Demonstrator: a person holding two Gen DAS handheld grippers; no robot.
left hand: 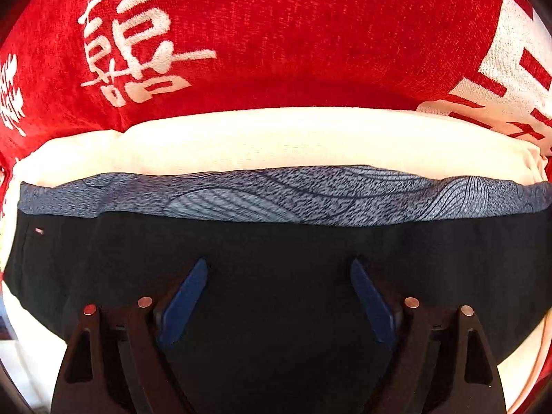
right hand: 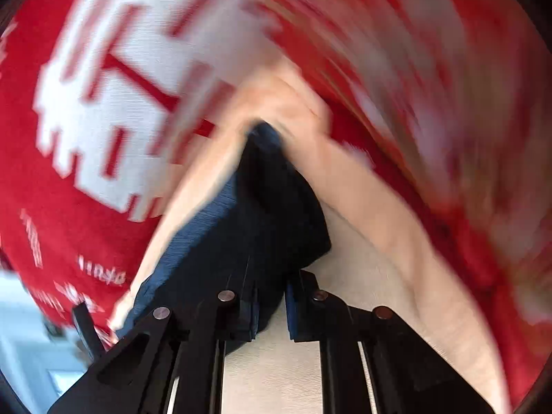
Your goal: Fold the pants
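Pants (left hand: 276,241) lay on red cloth (left hand: 310,34), left gripper (left hand: 279,269) spread above them, right gripper (right hand: 265,131) pinching cream fabric (right hand: 345,179); lifting the fold evenly seemed best.

Home-like setting, red cloth (left hand: 310,34) with white printed characters covering the surface, cream fabric (left hand: 258,138) on it

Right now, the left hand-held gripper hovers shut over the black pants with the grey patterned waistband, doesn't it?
Not quite: the left hand-held gripper is open, its blue fingers spread wide apart. It does hover over the black pants with the grey patterned waistband, as the left wrist view shows.
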